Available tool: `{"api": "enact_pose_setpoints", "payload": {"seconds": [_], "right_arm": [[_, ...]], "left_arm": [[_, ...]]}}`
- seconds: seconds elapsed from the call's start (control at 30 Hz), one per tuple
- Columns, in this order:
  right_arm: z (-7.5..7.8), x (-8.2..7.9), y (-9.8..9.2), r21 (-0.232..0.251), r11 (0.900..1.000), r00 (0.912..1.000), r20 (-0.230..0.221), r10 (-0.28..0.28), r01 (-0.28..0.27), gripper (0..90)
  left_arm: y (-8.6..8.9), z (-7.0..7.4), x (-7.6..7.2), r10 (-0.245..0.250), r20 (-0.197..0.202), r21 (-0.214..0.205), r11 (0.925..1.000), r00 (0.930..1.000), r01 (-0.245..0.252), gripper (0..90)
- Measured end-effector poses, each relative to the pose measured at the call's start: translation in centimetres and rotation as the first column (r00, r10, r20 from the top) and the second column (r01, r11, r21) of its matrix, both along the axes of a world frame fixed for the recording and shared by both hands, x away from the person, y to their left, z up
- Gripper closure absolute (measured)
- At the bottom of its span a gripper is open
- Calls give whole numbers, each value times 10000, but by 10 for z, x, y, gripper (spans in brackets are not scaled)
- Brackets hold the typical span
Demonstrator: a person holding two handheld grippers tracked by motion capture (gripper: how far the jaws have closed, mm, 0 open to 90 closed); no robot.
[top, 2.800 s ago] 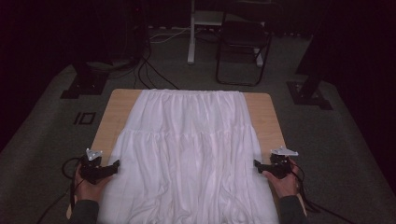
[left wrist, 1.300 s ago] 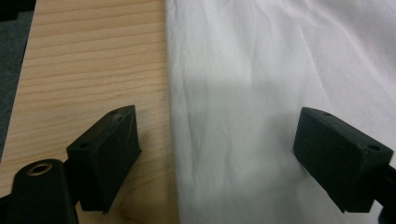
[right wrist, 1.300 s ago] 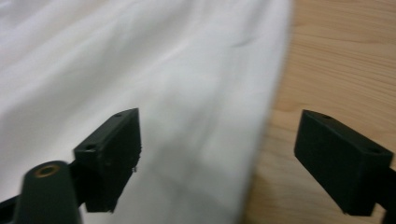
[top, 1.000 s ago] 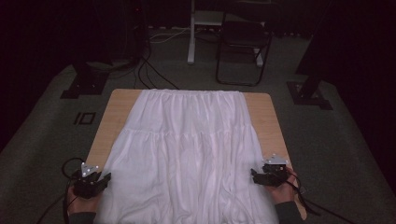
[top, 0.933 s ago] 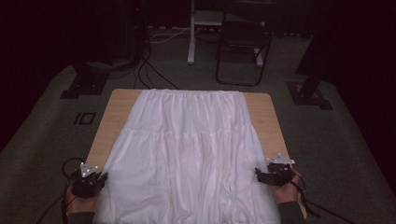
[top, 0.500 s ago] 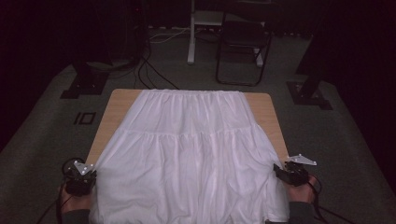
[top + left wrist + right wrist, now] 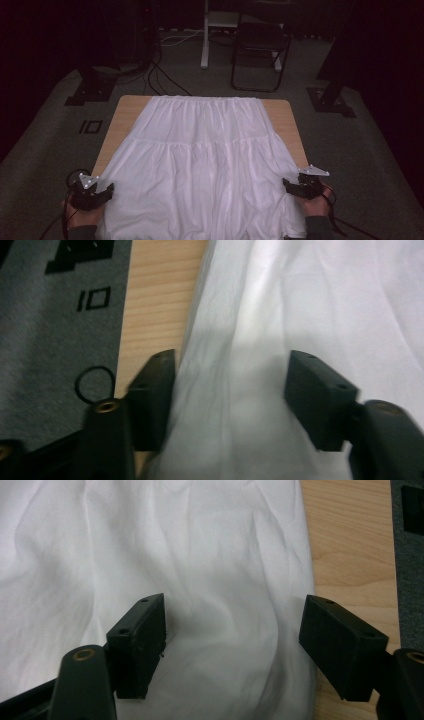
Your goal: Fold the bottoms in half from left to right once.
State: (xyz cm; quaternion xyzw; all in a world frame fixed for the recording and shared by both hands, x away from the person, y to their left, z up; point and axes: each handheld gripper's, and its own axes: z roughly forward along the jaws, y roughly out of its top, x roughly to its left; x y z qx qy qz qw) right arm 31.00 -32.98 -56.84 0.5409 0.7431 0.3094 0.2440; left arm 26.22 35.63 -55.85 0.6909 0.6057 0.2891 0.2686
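White skirt [image 7: 200,165] spread flat over the wooden table [image 7: 125,107], gathered waistband at the far edge, wide hem running off the near edge. At the hem's left corner, left gripper [image 7: 106,190] with jaws well apart after just opening, cloth lying loose between them and unpinched — same at the right corner, right gripper [image 7: 289,184] wide too, just opening, fabric slack between its pads [image 7: 142,640]. Grey carpet [image 7: 50,150] all round, folding chair [image 7: 257,50] beyond the far end.

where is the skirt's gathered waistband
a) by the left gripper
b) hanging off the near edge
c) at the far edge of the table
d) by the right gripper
c: the gathered band of the skirt lies along the table's far edge, away from both grippers.
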Motion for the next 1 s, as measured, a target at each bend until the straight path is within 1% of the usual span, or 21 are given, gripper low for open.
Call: {"api": "enact_pose_setpoints", "payload": {"seconds": [0.03, 0.1, 0.13, 0.3, 0.37, 0.43, 0.47, 0.5, 0.53, 0.6, 0.63, 0.67, 0.7, 0.73, 0.77, 0.83, 0.9, 0.93, 0.97, 1.0], "right_arm": [[0, 0, 0, 37, 10000, 10000, -12, 6, -6, 249], [0, 0, -1, 61, 10000, 10000, -32, 4, -4, 243], [-1, 0, -1, 82, 10000, 10000, -36, 16, -16, 242], [-1, 1, -2, 230, 9997, 10000, -82, 0, 2, 241], [-1, 1, -2, 262, 9997, 10000, -82, 2, 0, 241], [-1, 1, -2, 277, 9996, 10000, -80, 17, -15, 239], [-1, 1, -2, 280, 9996, 10000, -75, 16, -14, 239], [-2, 1, -2, 289, 9996, 10000, -77, 19, -17, 238], [-2, 1, -2, 291, 9996, 10000, -81, 27, -24, 238], [-2, 1, -2, 297, 9995, 9999, -82, 65, -63, 238], [-2, 1, -2, 297, 9995, 9999, -82, 80, -78, 238], [-2, 1, -2, 299, 9995, 9999, -88, 81, -78, 238], [-1, 1, -2, 298, 9995, 9999, -92, 81, -78, 238], [-1, 1, -2, 296, 9995, 9999, -98, 89, -86, 239], [-1, 1, -2, 293, 9995, 9999, -105, 100, -97, 239], [-1, 1, -2, 290, 9995, 9998, -114, 143, -139, 248], [-1, 1, -2, 273, 9995, 9998, -111, 183, -180, 250], [-1, 1, -2, 268, 9995, 9998, -111, 193, -190, 250], [-1, 1, -2, 266, 9994, 9997, -111, 211, -208, 250], [-1, 1, -1, 291, 9993, 9996, -120, 248, -245, 250]], "left_arm": [[2, -1, 0, 61, -26, -194, 9998, 10000, -62, 332], [5, -2, -1, -65, -77, -644, 9979, 9999, 60, 298], [5, -2, -1, -214, -133, -574, 9981, 9997, 206, 274], [-8, -2, 0, -794, -346, -585, 9953, 9962, 773, 183], [-10, -2, 1, -782, -428, -532, 9957, 9960, 759, 159], [-10, -2, 1, -711, -457, -517, 9963, 9964, 687, 166], [-9, 0, 0, -652, -515, -494, 9968, 9965, 627, 184], [-8, 1, 0, -596, -505, -511, 9971, 9969, 570, 236], [-6, 3, -2, -639, -488, -534, 9967, 9968, 613, 347], [-3, 6, -4, -832, -538, -591, 9950, 9951, 800, 610], [-3, 6, -4, -879, -553, -543, 9949, 9946, 849, 717], [-4, 7, -4, -902, -591, -245, 9957, 9942, 889, 794], [-6, 8, -3, -857, -649, 236, 9959, 9942, 873, 844], [-6, 10, -2, -793, -757, 707, 9939, 9940, 846, 859], [-5, 11, 0, -649, -705, 980, 9926, 9954, 717, 866], [4, 17, 2, -93, -488, 1280, 9917, 9988, 155, 871], [18, 22, 5, 584, -237, 1612, 9855, 9980, -539, 874], [27, 25, 6, 930, -131, 1737, 9807, 9956, -893, 874], [35, 26, 8, 1332, -23, 1878, 9735, 9911, -1304, 875], [43, 28, 10, 1760, 34, 1991, 9646, 9844, -1731, 876]]}}
